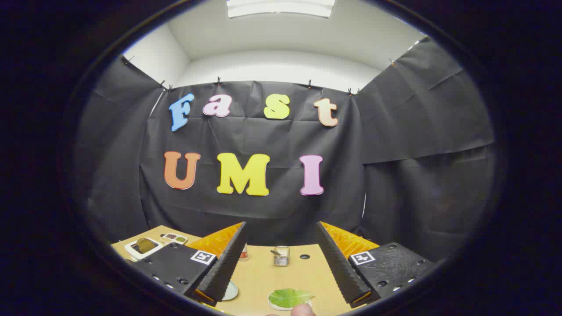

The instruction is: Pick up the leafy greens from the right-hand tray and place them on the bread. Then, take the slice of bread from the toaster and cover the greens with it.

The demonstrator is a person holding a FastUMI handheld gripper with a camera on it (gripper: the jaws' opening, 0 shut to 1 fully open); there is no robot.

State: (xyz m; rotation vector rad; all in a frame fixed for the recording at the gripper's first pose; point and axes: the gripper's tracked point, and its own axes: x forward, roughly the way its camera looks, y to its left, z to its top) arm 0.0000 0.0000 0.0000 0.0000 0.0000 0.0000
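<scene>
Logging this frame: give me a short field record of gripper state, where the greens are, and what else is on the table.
gripper: open, fingers wide apart, holding nothing
greens: green leaf on a small plate, low between the fingers
toaster: small metal item beyond the fingers, mid-table; bread in it too small to tell
left trays: two white trays with food, beyond the left finger
round dish: beside the left finger, partly hidden
table: light wood
task stage: greens not gripped

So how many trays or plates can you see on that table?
4: two trays at the far left, a white one and a smaller one; a round plate by one finger; another under the green leaf. More may be hidden behind the open gripper.
</scene>
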